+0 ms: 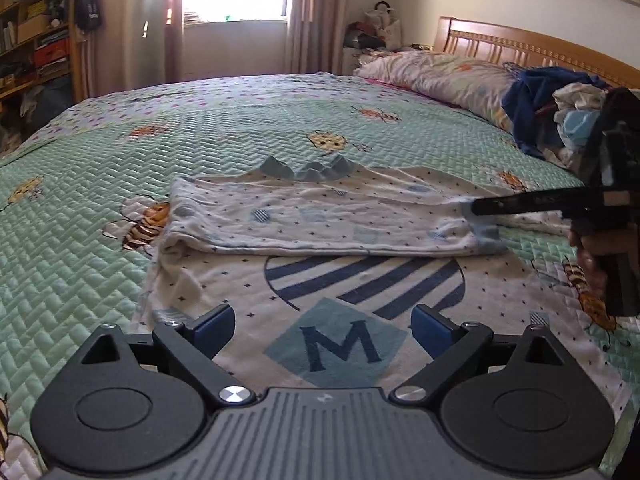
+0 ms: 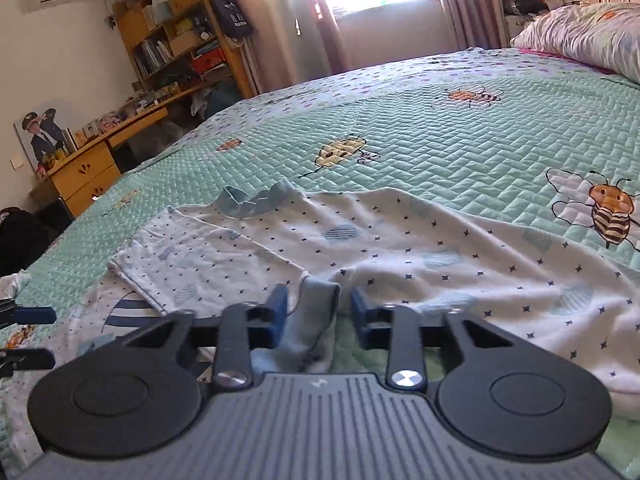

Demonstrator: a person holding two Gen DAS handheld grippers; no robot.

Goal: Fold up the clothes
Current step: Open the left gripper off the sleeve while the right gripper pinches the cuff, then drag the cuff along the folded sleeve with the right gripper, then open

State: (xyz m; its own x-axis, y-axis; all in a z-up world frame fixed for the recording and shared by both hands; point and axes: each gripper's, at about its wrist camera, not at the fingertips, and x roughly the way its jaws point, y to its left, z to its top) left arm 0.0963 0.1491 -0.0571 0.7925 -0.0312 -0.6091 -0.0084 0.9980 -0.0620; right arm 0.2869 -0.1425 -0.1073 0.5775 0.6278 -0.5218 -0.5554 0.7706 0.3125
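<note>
**Materials and finishes**

Shirt [image 1: 340, 216]: soft white knit cloth, matt, with ribbed blue collar. Quilt [image 1: 240, 128]: stitched green cloth, faint sheen. Left gripper [image 1: 323, 330]: matt black plastic, blue pads, bright metal screws. Right gripper [image 2: 319, 316]: same make. Headboard [image 1: 520, 46]: varnished wood.

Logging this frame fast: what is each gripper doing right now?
Left gripper: open, empty, over the M-print shirt.
Right gripper: open, the shirt's blue sleeve cuff lying loose between its fingers, not clamped.
</note>
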